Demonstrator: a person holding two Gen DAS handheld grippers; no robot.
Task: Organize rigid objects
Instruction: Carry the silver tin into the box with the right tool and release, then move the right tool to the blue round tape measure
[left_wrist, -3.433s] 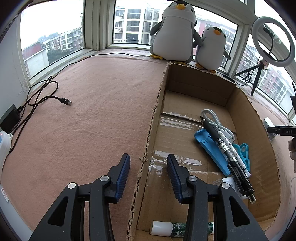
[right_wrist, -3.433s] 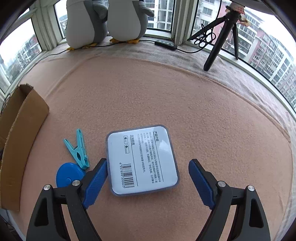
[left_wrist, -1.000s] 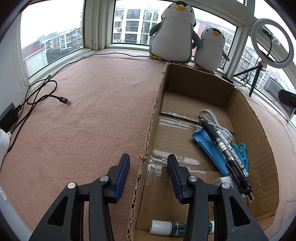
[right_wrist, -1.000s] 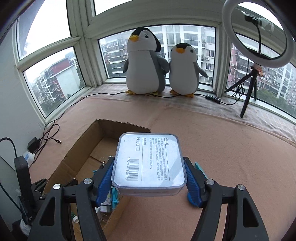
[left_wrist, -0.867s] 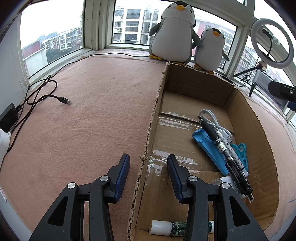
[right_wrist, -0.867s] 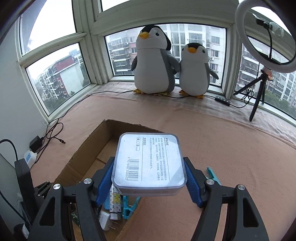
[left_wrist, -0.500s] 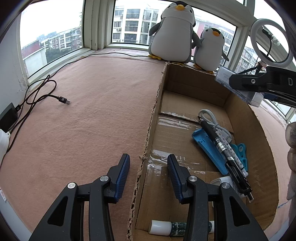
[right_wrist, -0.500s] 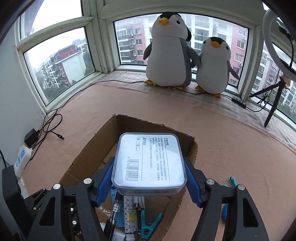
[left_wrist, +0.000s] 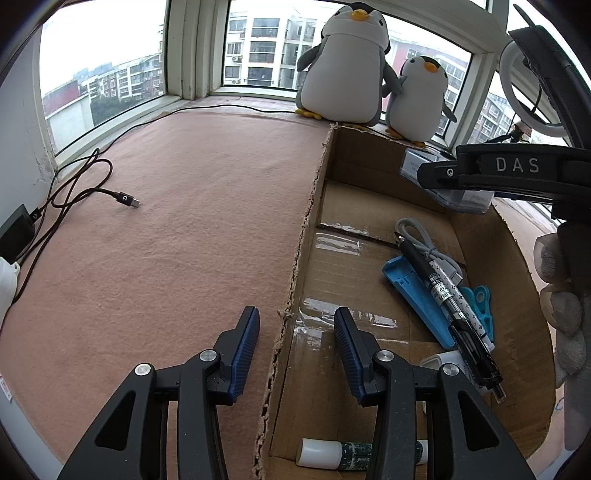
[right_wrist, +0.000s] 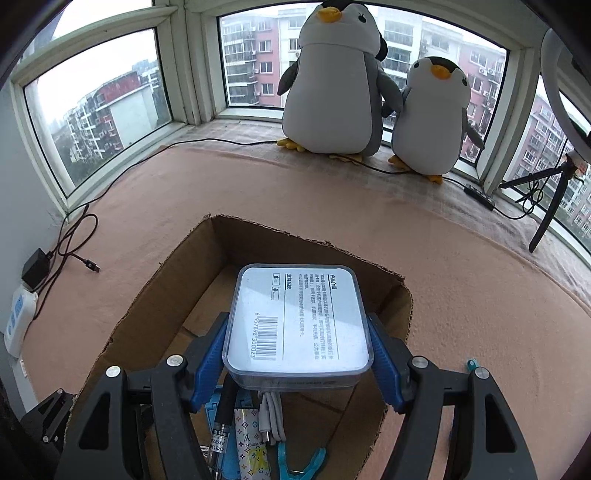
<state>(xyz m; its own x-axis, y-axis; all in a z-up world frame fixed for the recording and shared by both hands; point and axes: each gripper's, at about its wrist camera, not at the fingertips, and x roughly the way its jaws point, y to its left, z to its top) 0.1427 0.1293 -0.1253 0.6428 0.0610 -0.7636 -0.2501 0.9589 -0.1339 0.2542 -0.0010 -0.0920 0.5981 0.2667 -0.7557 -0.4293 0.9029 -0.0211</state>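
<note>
Up off the blanket and across it comes: the clear plastic case (right_wrist: 298, 325), clamped in the right gripper (right_wrist: 298, 360), now hangs over the cardboard box (right_wrist: 155, 295).

Left to right: the left gripper (left_wrist: 296, 345) sits with its jaws apart around the box's torn near wall, gripping nothing, maybe steadying it. Inside lie a blue tray (left_wrist: 413, 299), a black pen (left_wrist: 443, 295), a grey cable (left_wrist: 424, 243), a teal clothespin (left_wrist: 480, 302) and a white-capped tube (left_wrist: 332, 453). Over the far right side hovers the case, squeezed flat between both blue pads (right_wrist: 210, 365). This looks like the placing step: next comes a level descent toward the bare cardboard floor at the far end, avoiding the pen and cable, then the jaws parting.
</note>
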